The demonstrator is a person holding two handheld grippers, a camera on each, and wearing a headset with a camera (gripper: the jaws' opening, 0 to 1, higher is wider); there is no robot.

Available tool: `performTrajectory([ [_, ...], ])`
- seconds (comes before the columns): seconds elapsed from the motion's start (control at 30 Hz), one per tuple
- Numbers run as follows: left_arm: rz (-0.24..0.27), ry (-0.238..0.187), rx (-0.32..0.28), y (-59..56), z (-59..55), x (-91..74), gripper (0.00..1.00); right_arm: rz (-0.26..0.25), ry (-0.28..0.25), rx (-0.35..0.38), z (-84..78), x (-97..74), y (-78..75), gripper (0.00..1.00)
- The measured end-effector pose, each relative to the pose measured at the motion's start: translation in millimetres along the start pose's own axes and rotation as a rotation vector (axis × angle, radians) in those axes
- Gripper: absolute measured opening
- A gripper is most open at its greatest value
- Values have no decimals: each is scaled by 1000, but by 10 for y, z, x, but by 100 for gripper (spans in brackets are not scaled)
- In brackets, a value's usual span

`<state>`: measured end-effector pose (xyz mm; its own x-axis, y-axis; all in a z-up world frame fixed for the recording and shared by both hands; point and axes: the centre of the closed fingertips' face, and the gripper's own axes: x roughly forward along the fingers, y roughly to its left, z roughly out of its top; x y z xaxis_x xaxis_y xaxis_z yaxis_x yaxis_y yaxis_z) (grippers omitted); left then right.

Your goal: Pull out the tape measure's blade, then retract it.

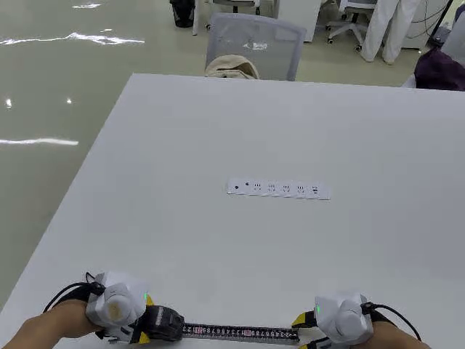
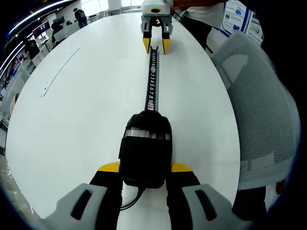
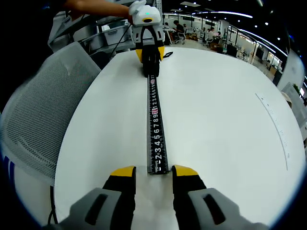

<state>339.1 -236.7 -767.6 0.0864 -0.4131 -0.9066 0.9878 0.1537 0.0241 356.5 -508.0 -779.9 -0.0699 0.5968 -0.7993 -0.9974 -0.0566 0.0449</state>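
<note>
Left gripper (image 2: pixel 145 167) is clamping the case (image 2: pixel 145 151); right gripper (image 3: pixel 153 171) is straddling the blade (image 3: pixel 157 124) tip, grip unclear. Probably best: keeping the blade straight, case steady, moving slowly.

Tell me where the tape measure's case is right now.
The tape measure's case sits at the near edge of the table, bottom left in the head view, clamped in the left gripper, its blade running right.

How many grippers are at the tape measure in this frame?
2. The left gripper is shut on the black tape measure at the table's near edge. The right gripper's jaws flank the tip of the pulled-out blade, grip unclear.
</note>
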Motion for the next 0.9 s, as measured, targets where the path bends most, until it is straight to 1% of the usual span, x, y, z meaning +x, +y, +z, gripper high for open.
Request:
performTrajectory([
  [0.03, -2, 3, 4, -10, -16, 3, 34, -2, -1, 2, 6, 0, 2, 32],
  [0.13, -2, 9, 0, -34, -58, -11, 37, 1, -4, 4, 12, 4, 14, 32],
  [0.2, -4, -4, -19, -46, -60, -20, 40, -5, -6, 6, 16, 4, 11, 34],
  [0.3, -2, -13, -33, -69, -50, -40, 42, -16, -17, 17, 39, -7, 1, 37],
  [0.43, -2, -28, -76, -114, -52, -45, 48, -42, -32, 35, 81, -46, -20, 43],
  [0.5, -1, -36, -113, -134, -63, -47, 50, -59, -43, 47, 99, -71, -45, 45],
  [0.63, 15, -51, -160, -157, -73, -76, 55, -93, -58, 62, 124, -107, -69, 52],
  [0.7, 34, -57, -184, -162, -89, -98, 58, -107, -69, 76, 134, -129, -75, 53],
  [0.77, 61, -74, -226, -147, -88, -126, 61, -124, -81, 93, 164, -154, -61, 56],
  [0.8, 68, -83, -237, -145, -81, -139, 63, -125, -84, 95, 168, -159, -45, 57],
  [0.83, 76, -95, -254, -166, -83, -159, 64, -132, -88, 106, 168, -164, -35, 58],
  [0.9, 82, -94, -273, -191, -96, -183, 66, -140, -90, 114, 175, -179, -11, 61],
])
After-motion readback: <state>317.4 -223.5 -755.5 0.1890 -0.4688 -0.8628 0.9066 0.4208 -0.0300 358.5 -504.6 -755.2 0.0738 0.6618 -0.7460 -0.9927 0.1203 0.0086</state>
